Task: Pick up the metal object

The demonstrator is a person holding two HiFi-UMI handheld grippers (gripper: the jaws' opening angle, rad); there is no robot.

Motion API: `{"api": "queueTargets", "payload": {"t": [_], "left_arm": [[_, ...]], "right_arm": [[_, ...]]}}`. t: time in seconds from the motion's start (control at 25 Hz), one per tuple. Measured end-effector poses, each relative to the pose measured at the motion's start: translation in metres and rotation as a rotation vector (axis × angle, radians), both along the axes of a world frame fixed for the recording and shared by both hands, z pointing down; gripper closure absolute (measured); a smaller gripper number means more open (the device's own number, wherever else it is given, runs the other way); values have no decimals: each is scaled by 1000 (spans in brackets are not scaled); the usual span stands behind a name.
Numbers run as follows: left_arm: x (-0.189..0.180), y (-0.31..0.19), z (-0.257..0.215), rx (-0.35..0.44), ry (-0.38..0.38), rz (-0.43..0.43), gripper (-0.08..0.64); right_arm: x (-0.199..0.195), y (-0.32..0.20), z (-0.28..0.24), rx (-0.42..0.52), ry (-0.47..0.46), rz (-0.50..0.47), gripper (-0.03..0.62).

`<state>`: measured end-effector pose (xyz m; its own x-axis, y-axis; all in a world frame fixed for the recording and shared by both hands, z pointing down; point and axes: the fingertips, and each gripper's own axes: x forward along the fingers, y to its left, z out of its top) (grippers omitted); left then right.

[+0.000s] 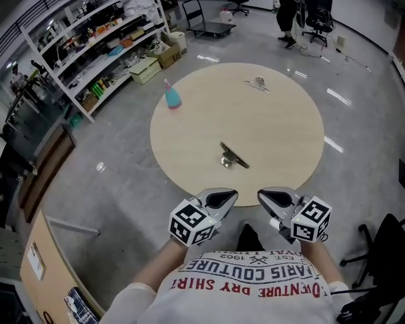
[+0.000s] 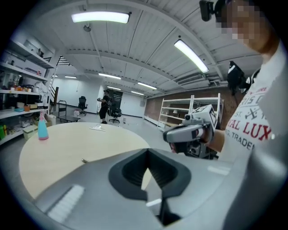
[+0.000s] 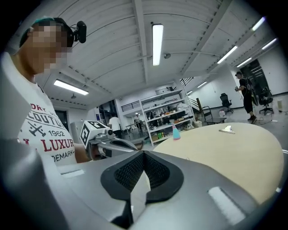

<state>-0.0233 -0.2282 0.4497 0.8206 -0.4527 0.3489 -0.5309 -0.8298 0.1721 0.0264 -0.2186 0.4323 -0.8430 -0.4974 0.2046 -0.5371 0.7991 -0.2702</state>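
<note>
A dark metal object with a shiny round base [image 1: 233,156] lies on the round beige table [image 1: 190,152], near its front edge. In the left gripper view it is only a small glint [image 2: 84,160]. Both grippers hover side by side just off the table's near edge, in front of the person's shirt. My left gripper [image 1: 230,195] is shut with nothing between its jaws, and its own view [image 2: 150,170] shows the same. My right gripper [image 1: 263,194] is also shut and holds nothing, with its pads [image 3: 141,173] meeting in its own view. Each gripper sees the other [image 2: 191,132] [image 3: 105,141].
A second metal clip [image 1: 256,83] lies at the table's far side and a blue spray bottle [image 1: 171,95] stands at its left rim. Shelving [image 1: 95,50] full of goods lines the far left. A person [image 1: 288,19] stands beyond the table by office chairs.
</note>
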Motion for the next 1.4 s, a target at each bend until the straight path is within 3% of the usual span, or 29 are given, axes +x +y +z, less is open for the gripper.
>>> {"api": "queueTargets", "payload": {"t": [0.36, 0.56, 0.6, 0.76, 0.92, 1.2, 1.4], "left_arm": [[21, -75, 12, -24, -36, -12, 558], [12, -126, 31, -3, -75, -103, 547], [9, -133, 41, -13, -86, -109, 481], [-7, -164, 82, -56, -145, -129, 374], [-10, -192, 139, -74, -262, -75, 197], [-7, -211, 215, -127, -458, 23, 169], [-11, -221, 237, -170, -454, -1, 173]], "right_arm": [[15, -84, 15, -14, 29, -32, 591], [25, -119, 24, -49, 36, -29, 591], [25, -123, 30, -60, 37, -28, 591], [23, -138, 53, -107, 40, -30, 591], [28, -159, 70, -141, 38, -11, 591], [39, -182, 79, -186, 20, 18, 591], [38, -188, 88, -195, 28, 19, 591]]}}
